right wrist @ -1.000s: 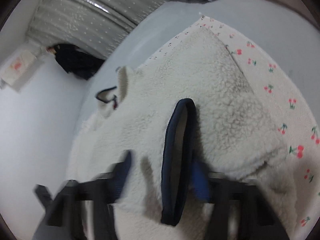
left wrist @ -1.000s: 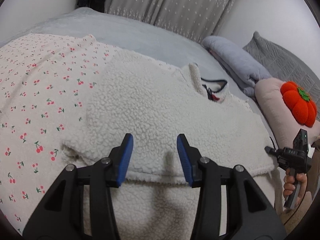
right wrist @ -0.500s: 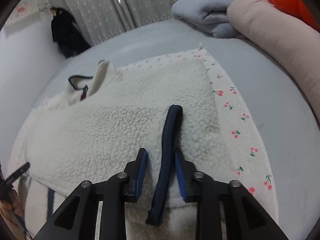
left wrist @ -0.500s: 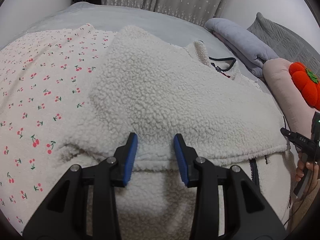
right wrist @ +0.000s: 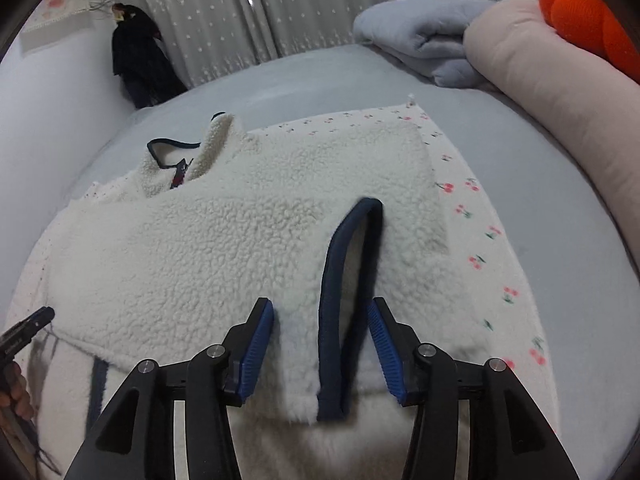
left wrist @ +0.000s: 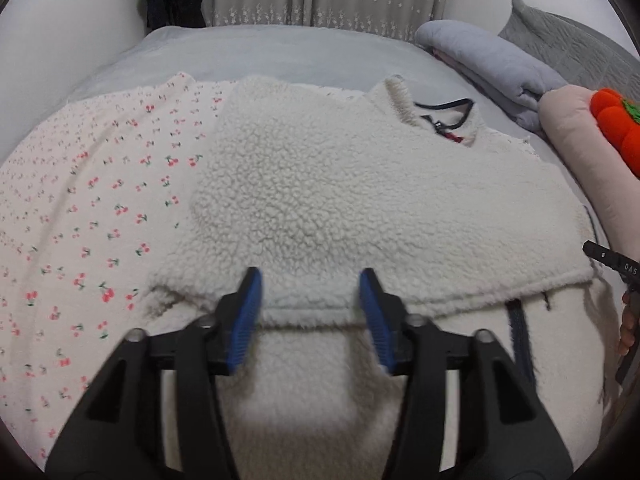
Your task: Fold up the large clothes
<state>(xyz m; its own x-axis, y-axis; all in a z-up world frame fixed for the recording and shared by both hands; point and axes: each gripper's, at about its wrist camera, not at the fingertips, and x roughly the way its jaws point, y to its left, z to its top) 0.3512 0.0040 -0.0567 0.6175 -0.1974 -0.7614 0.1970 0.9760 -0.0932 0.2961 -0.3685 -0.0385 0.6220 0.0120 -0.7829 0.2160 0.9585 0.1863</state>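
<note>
A white fleece jacket [left wrist: 340,184] lies on the bed with its sleeves folded across the body and its collar [left wrist: 440,116] at the far side. My left gripper [left wrist: 310,274] hovers over the folded edge near me. Its jaws are opening and nothing is pinched between the blue pads. In the right wrist view, the navy-trimmed sleeve cuff [right wrist: 340,280] rests on the fleece [right wrist: 200,248]. It runs between the jaws of my right gripper [right wrist: 320,308]. Those jaws are opening too, and the pads stand clear of the cuff on both sides.
Under the jacket is a cherry-print cloth [left wrist: 100,200] on the grey bed [left wrist: 260,52]. At the right sit a folded grey blanket [left wrist: 492,60], a pink bolster [right wrist: 560,120] and an orange pumpkin plush [right wrist: 588,20]. Curtains and a dark hanging garment [right wrist: 140,64] are behind.
The right gripper's jaws have spread and let go of the navy cuff, which now lies loose on the fleece. The left jaws have widened. Both views have rolled level.
</note>
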